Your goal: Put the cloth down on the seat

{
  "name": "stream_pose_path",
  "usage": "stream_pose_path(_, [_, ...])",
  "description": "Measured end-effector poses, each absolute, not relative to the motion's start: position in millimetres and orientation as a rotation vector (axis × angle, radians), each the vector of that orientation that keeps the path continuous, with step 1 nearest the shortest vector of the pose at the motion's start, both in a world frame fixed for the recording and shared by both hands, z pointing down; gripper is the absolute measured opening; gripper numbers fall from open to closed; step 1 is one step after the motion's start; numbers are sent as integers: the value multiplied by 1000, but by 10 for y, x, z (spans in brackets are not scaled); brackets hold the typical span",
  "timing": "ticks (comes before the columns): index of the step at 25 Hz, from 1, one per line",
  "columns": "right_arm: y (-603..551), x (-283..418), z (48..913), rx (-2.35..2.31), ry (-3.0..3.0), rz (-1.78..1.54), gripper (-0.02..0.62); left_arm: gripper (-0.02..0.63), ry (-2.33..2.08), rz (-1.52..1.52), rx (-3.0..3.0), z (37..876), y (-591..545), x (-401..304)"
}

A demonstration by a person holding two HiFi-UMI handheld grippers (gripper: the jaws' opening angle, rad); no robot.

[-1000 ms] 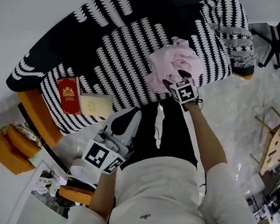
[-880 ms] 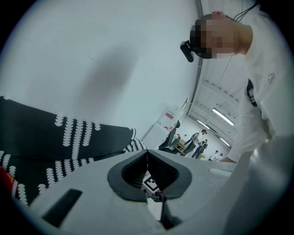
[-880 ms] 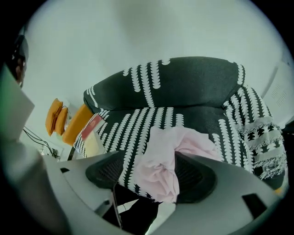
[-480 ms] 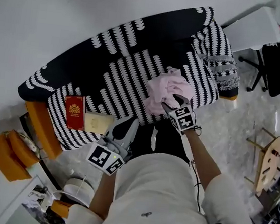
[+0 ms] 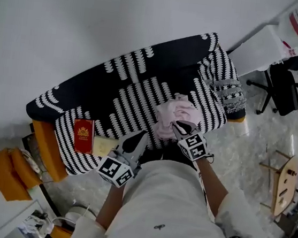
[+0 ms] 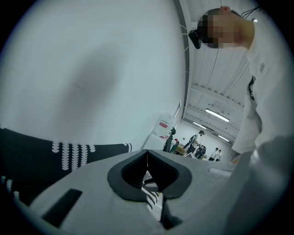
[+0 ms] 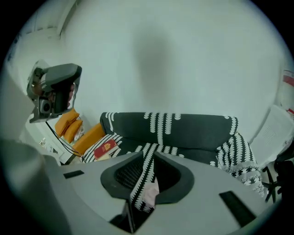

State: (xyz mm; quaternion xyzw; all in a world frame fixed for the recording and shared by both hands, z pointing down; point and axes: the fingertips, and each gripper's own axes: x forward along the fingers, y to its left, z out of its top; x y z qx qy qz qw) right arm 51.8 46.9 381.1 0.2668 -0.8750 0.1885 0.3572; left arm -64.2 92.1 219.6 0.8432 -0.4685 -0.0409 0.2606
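Note:
The pink cloth (image 5: 174, 115) lies crumpled on the right half of the sofa seat (image 5: 134, 104), which has a black cover with white stripes. My right gripper (image 5: 178, 127) hovers at the cloth's near edge, just off it. Its jaws are closing to a narrow gap with nothing between them. In the right gripper view a bit of the pink cloth (image 7: 149, 193) shows below the jaws, with the sofa (image 7: 183, 131) beyond. My left gripper (image 5: 140, 138) is shut and holds nothing, at the seat's front edge left of the cloth.
A red book (image 5: 84, 136) and a beige book (image 5: 102, 145) lie on the seat's left end. Orange cushions (image 5: 7, 171) sit on the floor at left. An office chair (image 5: 284, 88) and a wooden stool (image 5: 284, 182) stand to the right.
The right gripper has drawn back off the cloth toward the seat's front edge, and the cloth stays on the seat. The person has stepped back, so the sofa looks smaller.

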Motion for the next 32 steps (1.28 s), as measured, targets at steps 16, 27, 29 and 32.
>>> stream_pose_path(16, [668, 255, 2932, 722, -2469, 466, 9, 12, -1249, -113, 2353, 2088, 928, -671])
stream_pose_path(27, [814, 402, 2734, 650, -2547, 452, 9, 12, -1354, -119, 2330, 1970, 1126, -545])
stream_pose_path(29, [843, 487, 2656, 631, -2574, 434, 9, 12, -1386, -121, 2321, 1935, 1199, -454])
stream_pose_path(32, [927, 695, 2547, 596, -2610, 404, 9, 12, -1431, -125, 2303, 1896, 1320, -230])
